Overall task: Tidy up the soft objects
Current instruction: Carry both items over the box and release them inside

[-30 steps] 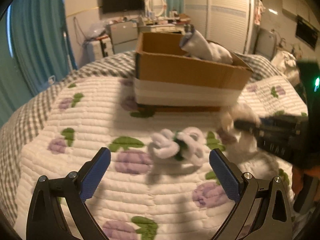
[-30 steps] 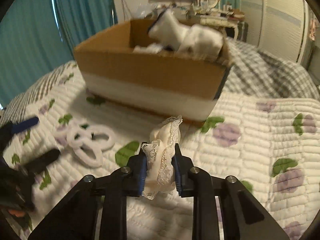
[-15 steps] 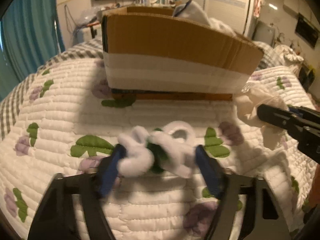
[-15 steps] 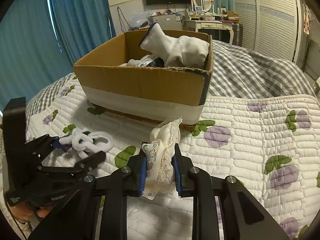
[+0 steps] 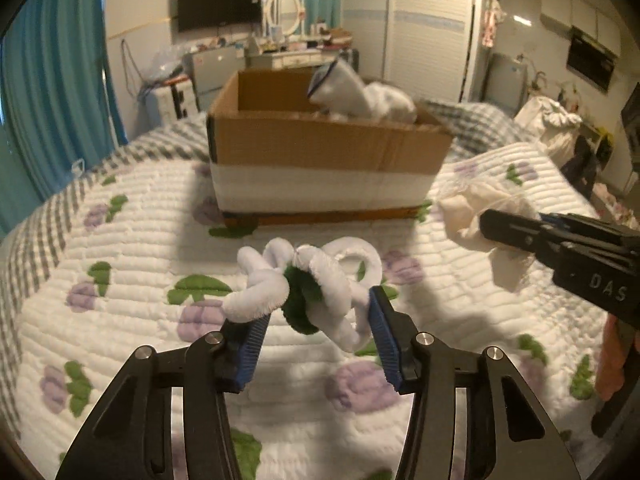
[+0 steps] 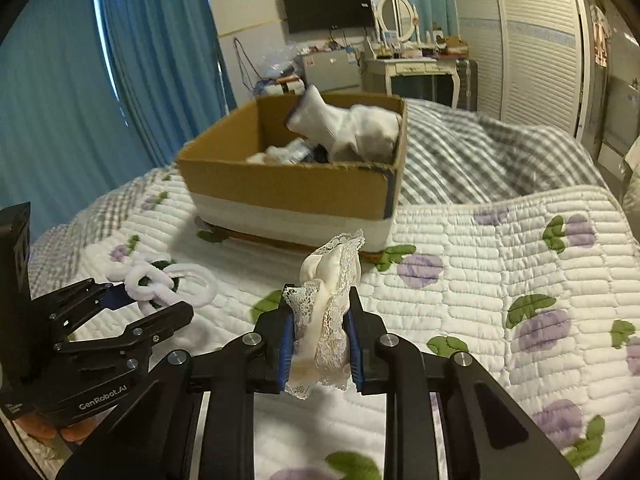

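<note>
My left gripper [image 5: 316, 316] is shut on a bundle of fluffy white and green hair ties [image 5: 304, 284] and holds it just above the quilt; it also shows in the right wrist view [image 6: 160, 280]. My right gripper [image 6: 320, 320] is shut on a cream lace-trimmed cloth [image 6: 326, 300], held above the bed; the cloth also shows in the left wrist view [image 5: 476, 212]. A cardboard box [image 5: 328, 160] with white socks [image 5: 360, 96] in it stands on the bed beyond both grippers.
The bed has a white quilt [image 5: 120, 280] with purple flowers and a grey checked blanket [image 6: 480, 152] behind the box. Blue curtains [image 6: 120, 80], a dresser [image 6: 416, 72] and wardrobe doors [image 6: 536, 48] lie past the bed.
My left gripper moved onto the hair ties, shut on them and lifted them a little. My right gripper rose with the lace cloth and stays shut on it.
</note>
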### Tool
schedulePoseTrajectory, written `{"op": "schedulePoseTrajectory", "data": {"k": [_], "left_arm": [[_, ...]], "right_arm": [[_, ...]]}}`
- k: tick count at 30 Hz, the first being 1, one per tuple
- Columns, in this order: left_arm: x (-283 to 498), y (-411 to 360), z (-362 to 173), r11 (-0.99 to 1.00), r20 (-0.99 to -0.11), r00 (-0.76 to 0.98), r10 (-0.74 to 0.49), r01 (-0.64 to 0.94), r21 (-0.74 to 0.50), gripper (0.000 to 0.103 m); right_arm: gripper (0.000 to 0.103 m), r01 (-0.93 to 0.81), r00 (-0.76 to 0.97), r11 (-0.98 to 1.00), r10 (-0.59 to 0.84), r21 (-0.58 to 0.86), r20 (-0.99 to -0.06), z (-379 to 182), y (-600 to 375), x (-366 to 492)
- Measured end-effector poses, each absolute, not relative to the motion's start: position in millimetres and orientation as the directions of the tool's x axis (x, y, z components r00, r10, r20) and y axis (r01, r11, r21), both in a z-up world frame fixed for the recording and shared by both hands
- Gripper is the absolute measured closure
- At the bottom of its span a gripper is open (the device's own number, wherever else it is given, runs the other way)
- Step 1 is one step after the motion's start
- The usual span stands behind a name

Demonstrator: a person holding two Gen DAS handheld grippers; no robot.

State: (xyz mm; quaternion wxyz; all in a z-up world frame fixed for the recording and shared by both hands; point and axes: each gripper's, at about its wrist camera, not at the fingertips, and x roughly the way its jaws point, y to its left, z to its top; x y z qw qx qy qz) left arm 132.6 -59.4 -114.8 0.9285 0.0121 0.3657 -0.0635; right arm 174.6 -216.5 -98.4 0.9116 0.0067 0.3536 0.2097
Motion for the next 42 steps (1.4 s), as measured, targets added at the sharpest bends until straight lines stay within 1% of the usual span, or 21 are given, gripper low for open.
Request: {"op": "schedulePoseTrajectory", "data": {"k": [6,11,16,20,24,27,29,34,35,36,38,39,40,41,42], "left_arm": [[108.7,-66.7,-68.9,0.99,-0.626,0.771,-0.113,0.14,-0.006,0.054],[102.2,-73.0,-32.8,0.989,-0.572,0.812,-0.111,0.148,0.018,0.054],[115.2,-79.6,-2.6,0.99,-0.54,0.833,-0.118,0.143,0.005,0.054],[145.4,-81.7,16.8,0.991,-0.525,0.843,-0.115,0.135,0.0,0.054],[183.0,-79.8,20.2,0.993,-0.542,0.834,-0.104,0.121,-0.004,0.054],[211.8,-80.4,15.5,0.993,-0.548,0.833,-0.076,0.111,0.032,0.054],[232.2,-79.7,8.3,0.993,-0.557,0.829,-0.057,0.104,0.053,0.054],[271.1,-78.5,-19.1,0.992,-0.6,0.798,-0.05,0.107,0.06,0.054],[276.4,-79.7,-26.1,0.992,-0.605,0.795,-0.047,0.11,0.067,0.052],[280.0,-80.1,-31.0,0.991,-0.606,0.794,-0.052,0.117,0.068,0.049],[284.6,-80.1,-41.3,0.989,-0.599,0.797,-0.081,0.141,0.054,0.045],[288.1,-80.1,-43.2,0.99,-0.597,0.8,-0.065,0.127,0.062,0.033],[290.7,-79.6,-46.6,0.992,-0.594,0.804,-0.035,0.1,0.077,0.016],[293.3,-77.7,-49.8,0.993,-0.589,0.808,-0.002,0.07,0.093,0.01],[293.6,-75.5,-50.4,0.994,-0.577,0.816,0.011,0.056,0.097,0.009]], "right_arm": [[0.081,-0.404,0.686,0.899,0.42,0.17,-0.594,-61.0,-219.3,149.4],[0.081,-0.422,0.729,0.898,0.415,0.12,-0.545,-15.7,-222.0,137.6],[0.081,-0.437,0.766,0.894,0.428,0.1,-0.48,28.2,-227.2,142.4],[0.081,-0.444,0.776,0.89,0.439,0.102,-0.453,49.4,-227.9,162.4],[0.081,-0.445,0.776,0.89,0.441,0.105,-0.452,53.1,-221.3,195.0],[0.081,-0.443,0.769,0.89,0.439,0.109,-0.465,44.8,-216.9,221.1],[0.081,-0.438,0.766,0.892,0.435,0.11,-0.473,36.8,-215.4,237.9],[0.081,-0.431,0.746,0.895,0.426,0.117,-0.511,11.6,-213.4,277.2],[0.081,-0.43,0.742,0.895,0.423,0.115,-0.519,6.7,-213.1,283.4],[0.081,-0.429,0.739,0.896,0.42,0.113,-0.527,1.3,-212.0,289.7],[0.081,-0.431,0.73,0.895,0.421,0.115,-0.539,-9.7,-211.0,299.1],[0.081,-0.432,0.725,0.894,0.423,0.12,-0.544,-16.0,-209.2,304.6],[0.081,-0.434,0.719,0.892,0.426,0.125,-0.549,-20.2,-208.6,309.0],[0.081,-0.435,0.714,0.891,0.429,0.129,-0.554,-24.6,-207.6,313.8],[0.081,-0.436,0.708,0.89,0.431,0.134,-0.559,-28.3,-206.6,316.9]]}}
